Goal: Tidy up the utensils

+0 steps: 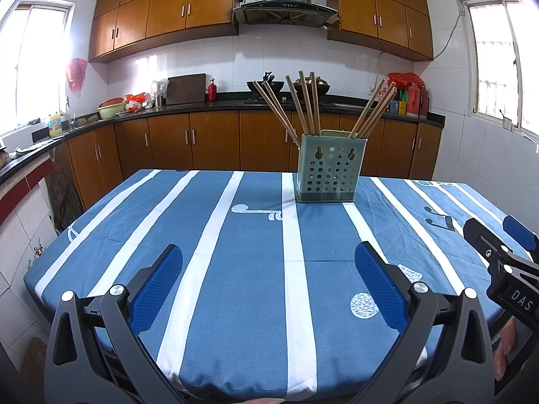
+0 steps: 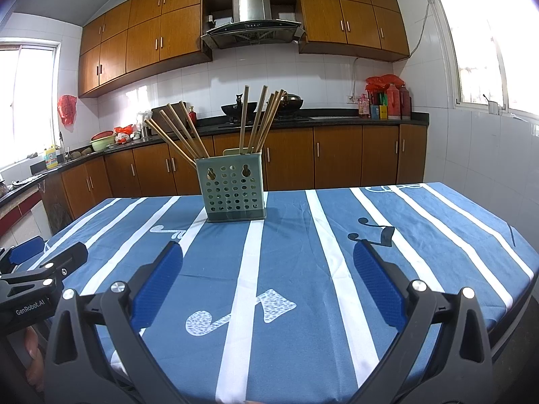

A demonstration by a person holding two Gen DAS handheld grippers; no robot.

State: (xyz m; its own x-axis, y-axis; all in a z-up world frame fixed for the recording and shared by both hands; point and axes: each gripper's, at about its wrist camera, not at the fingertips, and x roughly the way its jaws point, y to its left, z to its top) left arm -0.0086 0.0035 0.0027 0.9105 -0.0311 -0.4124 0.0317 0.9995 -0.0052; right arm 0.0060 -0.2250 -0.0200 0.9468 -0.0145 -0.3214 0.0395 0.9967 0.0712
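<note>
Left wrist view: holder (image 1: 328, 171) stood far on table (image 1: 215, 262), chopsticks (image 1: 305, 104) kept upright | left gripper (image 1: 269, 282), right gripper (image 2: 269, 282): jaws apart, nothing held

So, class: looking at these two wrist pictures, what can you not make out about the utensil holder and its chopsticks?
- Lower ends of the chopsticks: hidden inside the holder in both views.
- Holder's inner compartments: hidden by its perforated front wall.
- Pale flat item behind the rim: only its top edge shows, so it cannot be identified.
- Exact chopstick count: sticks overlap in both views.
</note>
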